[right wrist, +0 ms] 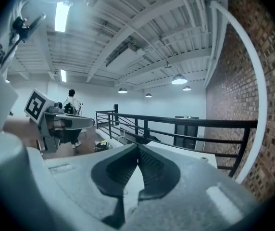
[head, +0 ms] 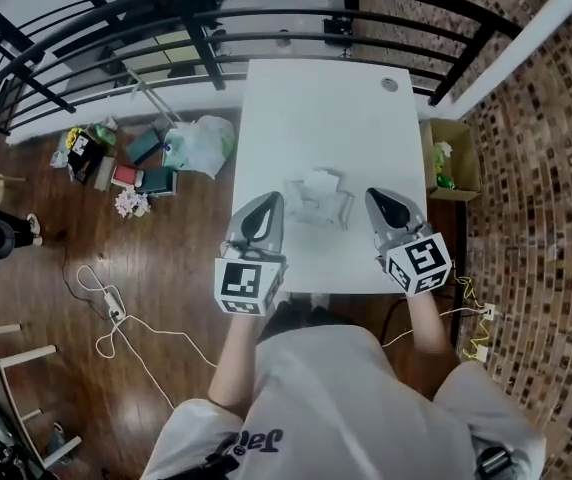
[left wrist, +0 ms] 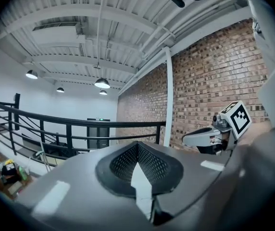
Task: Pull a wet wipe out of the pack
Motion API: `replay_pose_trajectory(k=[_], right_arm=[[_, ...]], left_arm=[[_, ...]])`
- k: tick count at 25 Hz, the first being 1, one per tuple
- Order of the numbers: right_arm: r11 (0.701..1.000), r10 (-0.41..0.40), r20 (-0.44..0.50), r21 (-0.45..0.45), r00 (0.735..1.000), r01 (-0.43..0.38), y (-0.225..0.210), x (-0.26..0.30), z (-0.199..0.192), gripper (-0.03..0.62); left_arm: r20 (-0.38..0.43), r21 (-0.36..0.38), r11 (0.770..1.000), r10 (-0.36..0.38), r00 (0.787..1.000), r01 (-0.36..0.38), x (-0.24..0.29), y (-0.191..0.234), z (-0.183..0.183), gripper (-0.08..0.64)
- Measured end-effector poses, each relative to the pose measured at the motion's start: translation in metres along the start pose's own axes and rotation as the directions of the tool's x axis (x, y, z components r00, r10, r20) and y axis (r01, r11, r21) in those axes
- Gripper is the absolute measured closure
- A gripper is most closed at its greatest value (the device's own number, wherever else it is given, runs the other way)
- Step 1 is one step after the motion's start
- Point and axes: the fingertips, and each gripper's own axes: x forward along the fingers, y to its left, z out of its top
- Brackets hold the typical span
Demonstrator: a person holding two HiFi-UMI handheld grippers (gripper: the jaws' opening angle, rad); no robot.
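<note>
Since both tongs sit over the near end of the counter (head: pixel 306 108) with the wet wipe pack (head: pixel 318 200) between them, this reads as a staging pose, not a grab.

Left tongs (head: pixel 264 208): tips pressed together, nothing in them. Their own camera shows only the pads meeting, with white counter beyond.

Right tongs (head: pixel 378 204): same, pressed together and empty.

Neither touches the pack. They flank it, one per side, noses slightly down and aimed across the counter rather than at the pack. That layout fits a two-handed job: one side pins the pack, the other pulls.

The pack lies flat, roughly mid-width on the counter, nearer the person's end. Nothing braces it, so I'd expect it to slide if tugged unheld.

There is a pale bit (head: pixel 321 180) at the pack's far side. It could be a wipe poking out of the slot, but it's too small to tell.

My read: the pull has not begun. The next move needs at least one set of tongs spread before contact, then dropped onto the pack. Pinching the wipe alone would likely drag the light pack along, so hold-down first.
</note>
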Motion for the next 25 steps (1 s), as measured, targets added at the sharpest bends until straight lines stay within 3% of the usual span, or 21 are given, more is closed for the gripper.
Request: replay_pose_trajectory(k=[4,7,9,12,15,18,21,25], right_arm=[[0.992,0.024,-0.065,-0.121,0.998,-0.032,-0.041,0.005,0.001,0.604],[0.967,0.058,-0.138,-0.239,0.989,-0.089,-0.072,0.013,0.004,0.59],[0.938,0.075,-0.215,-0.315,0.974,-0.142,-0.091,0.024,0.003,0.493],[0.875,0.114,-0.35,-0.408,0.93,-0.261,-0.11,0.047,-0.001,0.363],[0.788,0.2,-0.463,-0.449,0.864,-0.423,-0.112,0.075,0.0,0.347],[0.717,0.329,-0.544,-0.388,0.772,-0.579,-0.088,0.102,-0.006,0.348],[0.661,0.416,-0.588,-0.329,0.694,-0.675,-0.056,0.129,-0.023,0.354],[0.564,0.508,-0.656,-0.237,0.558,-0.791,-0.004,0.14,-0.062,0.399]], left_arm=[[-0.017,0.01,1.0,-0.019,1.0,0.019,0.012,0.012,-0.014,0.545],[-0.038,0.006,1.0,-0.016,0.999,0.016,0.015,0.02,-0.025,0.545],[-0.052,0.003,1.0,-0.013,0.999,0.014,0.016,0.023,-0.031,0.545],[-0.082,-0.014,1.0,-0.024,0.996,0.023,0.017,0.023,-0.04,0.545],[-0.098,-0.014,0.999,-0.037,0.995,0.035,0.02,0.022,-0.052,0.545],[-0.11,-0.008,0.999,-0.037,0.993,0.036,0.025,0.021,-0.068,0.545],[-0.125,-0.007,0.999,-0.039,0.991,0.038,0.032,0.02,-0.083,0.545],[-0.147,-0.013,0.999,-0.047,0.988,0.045,0.035,0.019,-0.103,0.545]])
